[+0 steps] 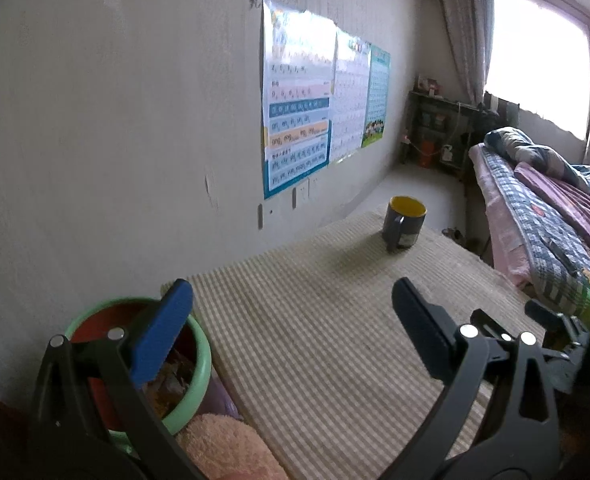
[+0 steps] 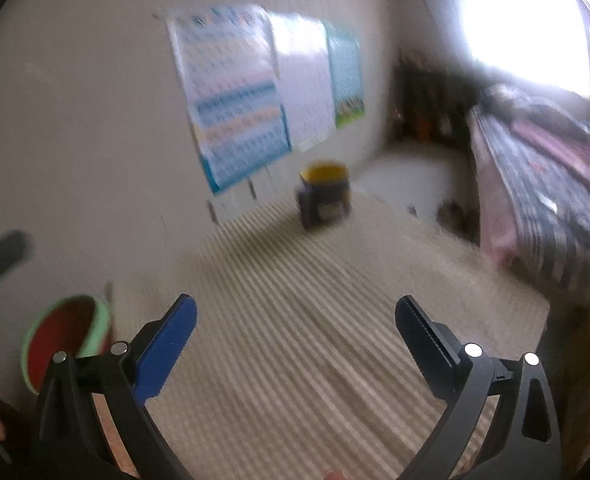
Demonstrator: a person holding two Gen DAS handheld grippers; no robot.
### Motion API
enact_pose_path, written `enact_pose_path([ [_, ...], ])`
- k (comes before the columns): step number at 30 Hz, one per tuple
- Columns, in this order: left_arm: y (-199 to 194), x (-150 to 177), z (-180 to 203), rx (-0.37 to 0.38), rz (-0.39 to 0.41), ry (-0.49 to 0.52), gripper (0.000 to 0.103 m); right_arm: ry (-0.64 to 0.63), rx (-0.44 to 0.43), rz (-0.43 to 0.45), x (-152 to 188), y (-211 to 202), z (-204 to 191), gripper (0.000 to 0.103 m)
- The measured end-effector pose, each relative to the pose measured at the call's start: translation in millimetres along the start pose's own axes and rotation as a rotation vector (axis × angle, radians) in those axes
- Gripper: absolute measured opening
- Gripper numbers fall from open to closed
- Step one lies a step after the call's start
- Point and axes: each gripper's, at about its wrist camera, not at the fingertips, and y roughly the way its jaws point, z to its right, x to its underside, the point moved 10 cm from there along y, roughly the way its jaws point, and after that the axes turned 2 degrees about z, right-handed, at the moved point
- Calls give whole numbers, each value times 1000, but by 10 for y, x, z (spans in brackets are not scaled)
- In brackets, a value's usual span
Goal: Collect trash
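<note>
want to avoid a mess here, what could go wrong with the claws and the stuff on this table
The green bin sits at the left edge of the striped table, holding wrappers; the open left claw hangs right beside it, and a bump might tip it. The mug stands alone near the far edge, so a careless sweep could knock it off. The right wrist view is blurred, so the open right claw may be aimed poorly.

The right gripper [image 2: 295,344] is held wide open above a striped cloth [image 2: 315,320] — a green-rimmed bin [image 2: 69,336] to its left, a yellow-lined mug [image 2: 325,194] ahead.
</note>
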Motion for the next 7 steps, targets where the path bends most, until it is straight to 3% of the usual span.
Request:
enact_pose_path([
  [2, 94, 158, -97, -6, -54, -22, 97, 43, 63, -63, 153, 278, 296, 96],
  [7, 290, 827, -377, 110, -288, -214, 98, 122, 270, -177, 428, 922, 1136, 96],
])
